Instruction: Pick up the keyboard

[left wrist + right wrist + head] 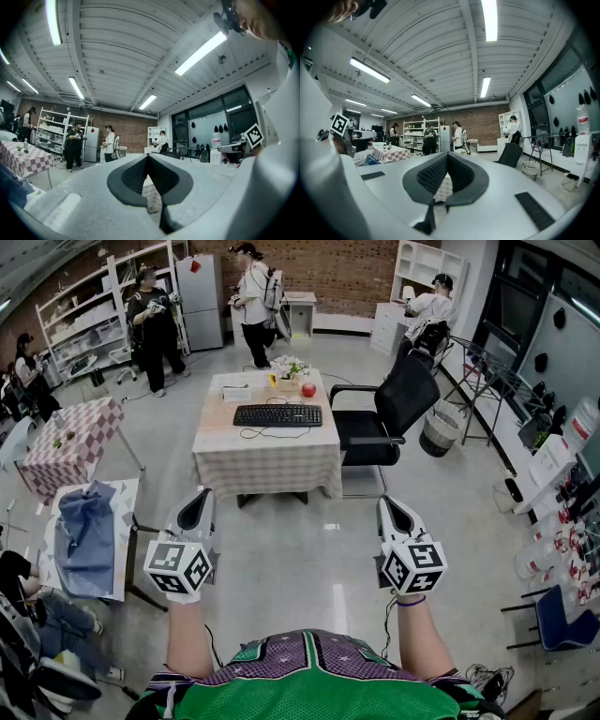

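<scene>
A black keyboard (277, 414) lies on a table (267, 457) with a checked cloth, far ahead of me in the head view; its cable trails toward the front edge. My left gripper (199, 509) and right gripper (391, 514) are held level over the floor, well short of the table, each with its marker cube toward me. Both are shut with nothing between the jaws. In the left gripper view the left gripper (148, 158) has its tips touching, and the right gripper (447, 157) looks the same in the right gripper view. A strip of checked cloth shows behind each pair of jaws.
A black office chair (389, 413) stands at the table's right side. A red apple (308, 390) and a flower pot (287, 371) sit behind the keyboard. A second checked table (67, 442) and a stand with blue cloth (86, 535) are at left. Several people stand at the back.
</scene>
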Demonstrator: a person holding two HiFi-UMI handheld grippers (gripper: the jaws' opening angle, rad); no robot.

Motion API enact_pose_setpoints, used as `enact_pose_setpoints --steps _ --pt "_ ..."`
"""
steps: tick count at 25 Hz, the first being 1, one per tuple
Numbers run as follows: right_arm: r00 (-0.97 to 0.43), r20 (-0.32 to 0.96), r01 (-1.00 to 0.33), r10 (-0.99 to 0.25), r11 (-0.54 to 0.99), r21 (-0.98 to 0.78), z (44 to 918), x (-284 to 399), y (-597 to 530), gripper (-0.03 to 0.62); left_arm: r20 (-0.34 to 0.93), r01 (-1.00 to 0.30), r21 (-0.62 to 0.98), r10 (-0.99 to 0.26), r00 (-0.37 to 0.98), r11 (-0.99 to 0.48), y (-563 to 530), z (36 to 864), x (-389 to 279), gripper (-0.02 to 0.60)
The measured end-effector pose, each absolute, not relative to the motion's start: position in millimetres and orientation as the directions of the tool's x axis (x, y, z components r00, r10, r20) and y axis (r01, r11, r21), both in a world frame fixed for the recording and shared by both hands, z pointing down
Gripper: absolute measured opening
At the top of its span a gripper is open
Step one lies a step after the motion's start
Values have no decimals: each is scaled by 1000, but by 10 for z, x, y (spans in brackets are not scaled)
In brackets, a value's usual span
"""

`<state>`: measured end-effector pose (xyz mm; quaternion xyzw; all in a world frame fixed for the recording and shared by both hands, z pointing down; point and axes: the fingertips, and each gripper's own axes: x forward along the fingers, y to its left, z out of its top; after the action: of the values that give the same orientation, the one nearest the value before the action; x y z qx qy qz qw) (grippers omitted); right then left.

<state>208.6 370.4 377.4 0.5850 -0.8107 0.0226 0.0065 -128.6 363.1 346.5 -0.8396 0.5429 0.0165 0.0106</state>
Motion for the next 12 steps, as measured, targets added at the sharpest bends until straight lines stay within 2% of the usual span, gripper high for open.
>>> enact_pose_setpoints --steps 12 --pt "-298 57 -954 -953 296 -40 3863 1878 3770 0 -26 -893 -5 -892 451 -451 3672 3558 -1409 18"
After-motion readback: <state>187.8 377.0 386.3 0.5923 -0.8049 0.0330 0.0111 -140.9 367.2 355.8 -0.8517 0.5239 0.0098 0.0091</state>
